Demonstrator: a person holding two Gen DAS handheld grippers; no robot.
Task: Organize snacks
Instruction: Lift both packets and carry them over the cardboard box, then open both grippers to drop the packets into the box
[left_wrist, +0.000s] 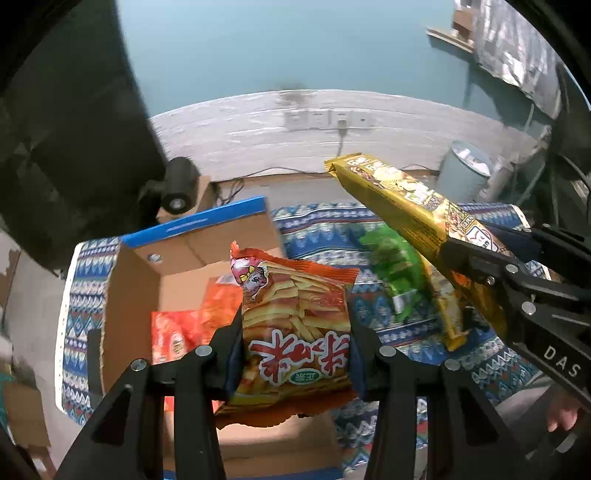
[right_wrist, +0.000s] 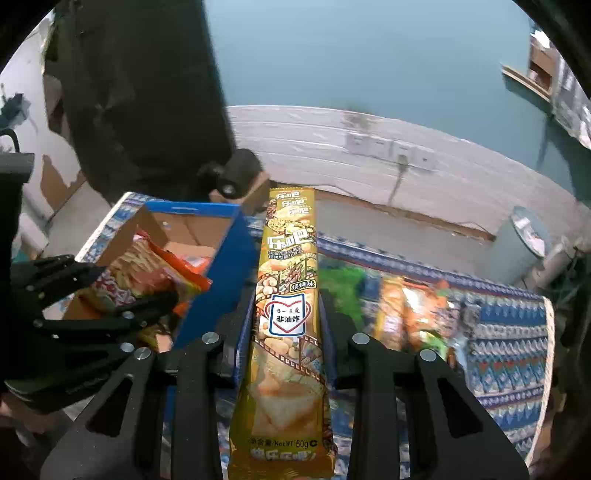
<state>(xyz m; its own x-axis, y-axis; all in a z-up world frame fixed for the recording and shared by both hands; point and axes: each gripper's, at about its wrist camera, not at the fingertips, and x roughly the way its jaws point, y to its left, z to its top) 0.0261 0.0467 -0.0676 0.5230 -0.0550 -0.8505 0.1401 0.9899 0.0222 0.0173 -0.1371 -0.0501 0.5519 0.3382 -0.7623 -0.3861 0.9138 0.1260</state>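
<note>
The left gripper (left_wrist: 295, 354) clamps an orange crinkly bag of potato sticks (left_wrist: 295, 325), held above the open brown cardboard box with blue rim (left_wrist: 192, 229) at the left edge of the blue patterned tablecloth (left_wrist: 325, 229). The right gripper (right_wrist: 286, 325) pinches a long golden snack packet (right_wrist: 286, 295) over the cloth just beside the box. A green packet (left_wrist: 395, 273) lies near the cloth's middle.

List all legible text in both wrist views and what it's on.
"乐吧", "烧烤味", "非油炸", "净含量/NetWT: 50g": long yellow snack pack clamped in the right gripper.
"DAS": black arm of the right gripper, seen from the left wrist view.
"正宗" in a green oval: orange fries snack bag in the left gripper; its big red characters appear upside down, not reliably read.
Small print on the yellow pack, the blue-edged cardboard box and the snacks on the patterned cloth: too blurred.
</note>
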